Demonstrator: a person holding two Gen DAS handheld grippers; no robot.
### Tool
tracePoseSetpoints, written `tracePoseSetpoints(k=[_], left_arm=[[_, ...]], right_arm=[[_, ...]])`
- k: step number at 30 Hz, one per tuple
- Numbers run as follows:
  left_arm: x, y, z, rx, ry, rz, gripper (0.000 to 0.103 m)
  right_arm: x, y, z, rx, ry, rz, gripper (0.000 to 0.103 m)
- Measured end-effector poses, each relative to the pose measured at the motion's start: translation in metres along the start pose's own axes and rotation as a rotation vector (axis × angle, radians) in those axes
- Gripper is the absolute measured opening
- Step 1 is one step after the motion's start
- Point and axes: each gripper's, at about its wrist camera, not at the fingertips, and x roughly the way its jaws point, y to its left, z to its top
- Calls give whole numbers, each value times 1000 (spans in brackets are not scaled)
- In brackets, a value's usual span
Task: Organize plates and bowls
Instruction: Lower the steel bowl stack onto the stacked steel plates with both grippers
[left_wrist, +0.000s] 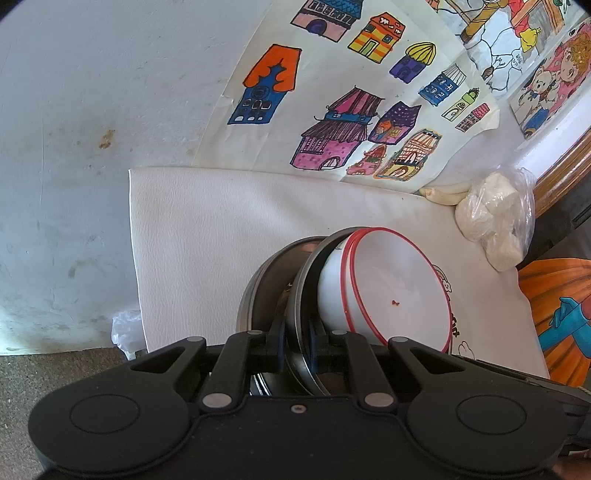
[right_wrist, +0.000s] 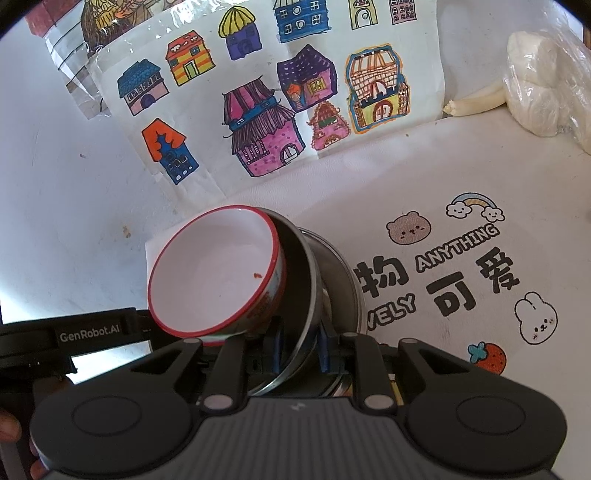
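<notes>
- Holding the stack up is the risky part right now. My left gripper (left_wrist: 297, 347) pinches the rim of the metal bowl (left_wrist: 306, 295), with the blue pads pressed on both sides of the thin edge.
- My right gripper (right_wrist: 300, 350) pinches a metal rim too. It looks like the same bowl (right_wrist: 301, 295), but I cannot be sure.
- The metal bowl is tipped up on its side, not flat. If I squeeze less, I think the smooth rim could slip out and bang down on the white mat (left_wrist: 207, 229).
- The white bowl with the red rim (left_wrist: 399, 288) sits inside the metal bowl and leans toward 3 o'clock in my left view. No pad holds it, so it could slide out and roll if I tip more.
- If my two hands pull different ways, the rim could twist loose.
- A second metal bowl (left_wrist: 266, 280) is just behind the tipped one, at 10 o'clock from it. I cannot tell if they touch.
- The white bowl is almost empty, with just a tiny red-brown crumb (left_wrist: 396, 303) stuck inside.
- I cannot see inside the second metal bowl.
- A plastic bag (left_wrist: 495, 218) with white lumps lies at 2 o'clock on the mat, well apart.
</notes>
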Motion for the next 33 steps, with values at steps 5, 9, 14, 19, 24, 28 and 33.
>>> tracePoseSetpoints(k=[5, 9, 14, 19, 24, 28, 33], left_arm=[[0, 0, 0, -2, 1, -1, 12], [0, 1, 0, -4, 4, -4, 12], [0, 3, 0, -9, 12, -14, 12], [-1, 3, -1, -5, 5, -4, 11], [-7, 1, 1, 14, -45, 12, 16], [-8, 1, 1, 9, -44, 12, 16], [-9, 0, 1, 10, -45, 17, 18]], right_arm=[[0, 0, 0, 0, 0, 0, 22], [-1, 0, 0, 1, 0, 2, 22], [0, -1, 0, 7, -1, 8, 22], [-2, 0, -1, 5, -7, 4, 22], [-7, -2, -2, -5, -27, -22, 22], [-9, -3, -2, -3, -31, -20, 22], [-12, -4, -4, 1, -40, -21, 22]])
